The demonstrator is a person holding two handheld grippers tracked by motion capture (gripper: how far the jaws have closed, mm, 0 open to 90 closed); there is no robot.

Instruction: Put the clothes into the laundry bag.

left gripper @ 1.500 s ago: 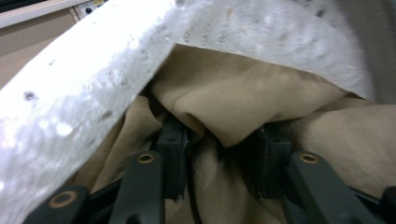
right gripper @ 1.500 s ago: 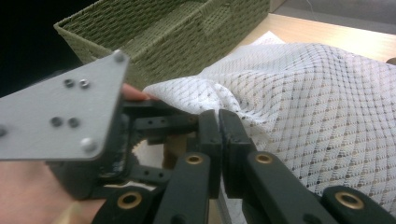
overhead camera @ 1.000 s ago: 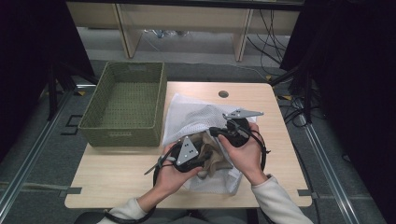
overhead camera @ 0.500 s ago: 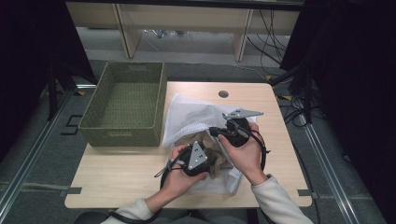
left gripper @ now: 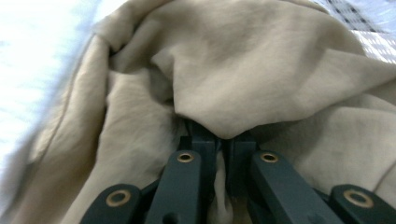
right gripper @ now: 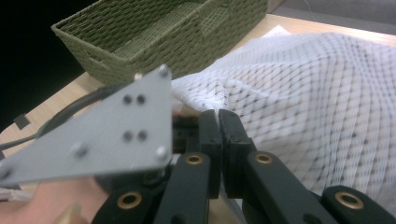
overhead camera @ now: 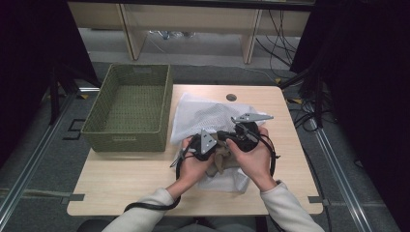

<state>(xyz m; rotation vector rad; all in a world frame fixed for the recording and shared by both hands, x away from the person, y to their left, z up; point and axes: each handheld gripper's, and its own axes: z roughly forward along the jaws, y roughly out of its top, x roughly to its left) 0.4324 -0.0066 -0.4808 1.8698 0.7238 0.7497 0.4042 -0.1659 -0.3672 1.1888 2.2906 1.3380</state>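
Crumpled beige cloth garment (overhead camera: 220, 162) lies on the white mesh laundry bag (overhead camera: 208, 113) near the front edge of the pale wooden table (overhead camera: 130, 183), right-centre, directly under both hands. L gripper (overhead camera: 205, 145) sits on its left side, jaws just closed and pinching a fold of it, seen in the left gripper view (left gripper: 219, 135). R gripper (right gripper: 218, 122) is clamped tight, on mesh it seems. Green woven basket (overhead camera: 128, 108) at far-left corner. Vs earlier: L hand slid right, toward the R.
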